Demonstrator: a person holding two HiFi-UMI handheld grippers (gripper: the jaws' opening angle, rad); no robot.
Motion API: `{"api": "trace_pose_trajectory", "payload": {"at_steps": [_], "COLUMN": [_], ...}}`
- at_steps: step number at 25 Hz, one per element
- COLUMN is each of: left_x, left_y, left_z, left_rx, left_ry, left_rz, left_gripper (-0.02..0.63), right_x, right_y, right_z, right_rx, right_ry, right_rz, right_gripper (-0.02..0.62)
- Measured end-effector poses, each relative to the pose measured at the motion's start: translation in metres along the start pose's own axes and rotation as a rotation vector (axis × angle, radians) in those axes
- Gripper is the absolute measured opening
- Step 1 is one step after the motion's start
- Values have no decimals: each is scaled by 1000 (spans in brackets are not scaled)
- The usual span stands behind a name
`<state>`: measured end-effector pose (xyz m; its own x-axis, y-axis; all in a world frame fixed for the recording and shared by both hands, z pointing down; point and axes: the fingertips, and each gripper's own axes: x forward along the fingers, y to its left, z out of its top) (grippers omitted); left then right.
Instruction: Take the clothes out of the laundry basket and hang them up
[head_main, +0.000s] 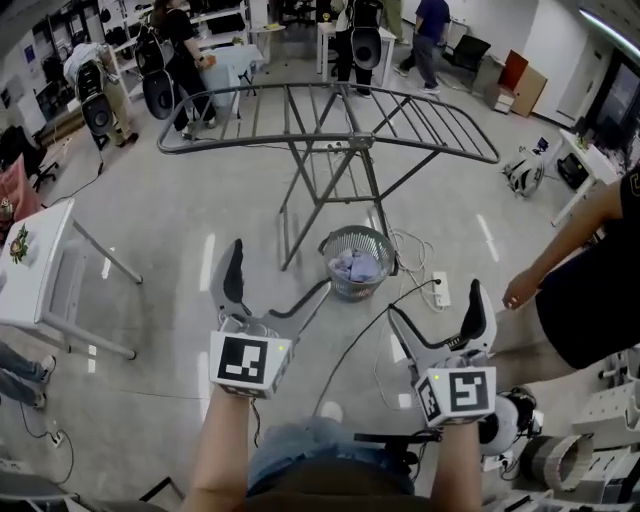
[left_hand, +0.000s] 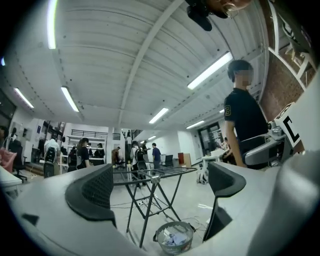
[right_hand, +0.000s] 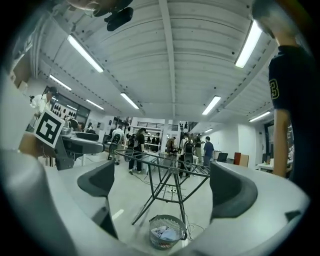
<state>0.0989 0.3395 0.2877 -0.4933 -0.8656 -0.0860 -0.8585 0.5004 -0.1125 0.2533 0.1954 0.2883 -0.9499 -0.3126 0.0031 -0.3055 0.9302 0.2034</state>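
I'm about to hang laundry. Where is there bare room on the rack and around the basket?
The drying rack is bare across both wings. Open floor lies between the basket and the white table on the left. Right of the basket it is crowded: cables, a power strip, then a bystander's hand.

The drying rack (head_main: 330, 120) is thin grey metal tubing with a dull finish. The laundry basket (head_main: 358, 230) looks like grey mesh and holds soft, crumpled pale cloth (head_main: 357, 267). The floor (head_main: 180, 230) is smooth and glossy, mirroring the ceiling lights. On the left gripper (head_main: 282, 265), the pads (left_hand: 97, 187) are matt black and finely textured, and the body is smooth grey plastic.
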Motion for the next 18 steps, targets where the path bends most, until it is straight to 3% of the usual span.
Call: {"api": "trace_pose_trajectory", "payload": {"at_steps": [10, 18], "left_x": [83, 182], "left_y": [14, 52], "left_z": [-15, -59], "left_rx": [14, 34], "left_ry": [-7, 44], "left_rz": [-34, -180], "left_gripper": [568, 568], "right_x": [71, 151], "right_y": [-43, -60], "right_z": [-35, -63], "right_rx": [-7, 2], "right_ry": [55, 142], "right_rz": [-32, -158], "right_gripper": [569, 569]}}
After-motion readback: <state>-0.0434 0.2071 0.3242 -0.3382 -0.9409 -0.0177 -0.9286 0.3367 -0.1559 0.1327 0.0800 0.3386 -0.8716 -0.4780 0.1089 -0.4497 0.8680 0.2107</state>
